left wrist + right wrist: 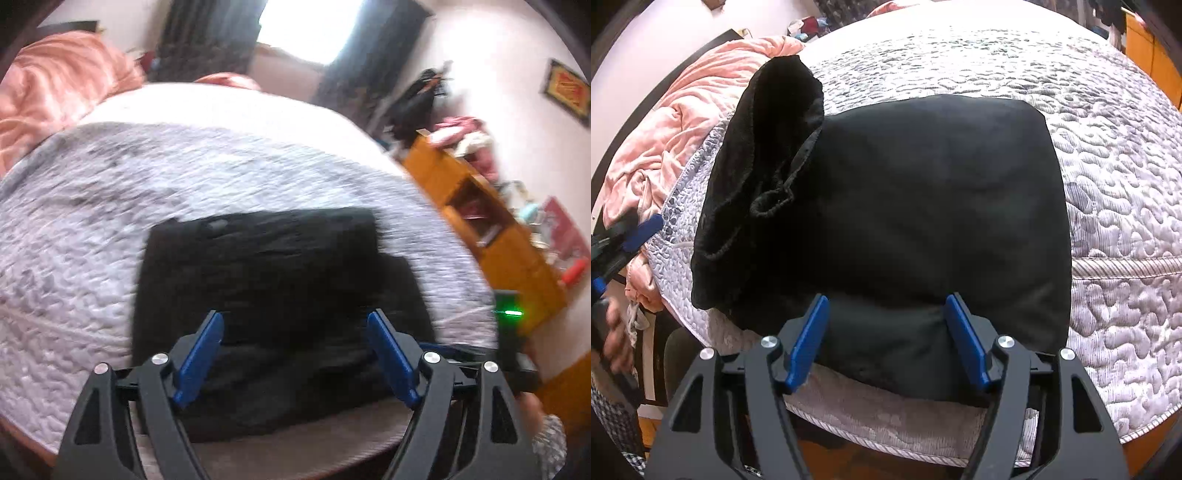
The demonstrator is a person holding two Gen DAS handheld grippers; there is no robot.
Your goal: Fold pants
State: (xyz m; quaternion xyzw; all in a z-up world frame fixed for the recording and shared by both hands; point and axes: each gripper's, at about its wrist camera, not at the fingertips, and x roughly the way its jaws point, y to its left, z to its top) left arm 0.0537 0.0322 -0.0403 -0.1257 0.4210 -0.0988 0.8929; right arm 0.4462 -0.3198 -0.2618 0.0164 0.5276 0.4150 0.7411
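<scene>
From the left wrist we get a motion-blurred view: the left gripper (295, 325) hangs spread over the near part of the folded black pants (273, 280) on the quilted bedspread (92, 229), nothing between its jaws.

From the right wrist, the right gripper (888, 308) is tilted down, spread over the pants' near edge (pad contact hard to judge). A bunched end (768, 155) rises at left.

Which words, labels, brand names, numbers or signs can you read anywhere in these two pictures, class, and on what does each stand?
None can be read.
Dark-framed red and gold picture on the wall: any writing is too blurred to read.
Items on the orange wooden shelf: too small and blurred.
Folded black fabric pants and the grey-white quilted bedcover: no label or print shows.
</scene>
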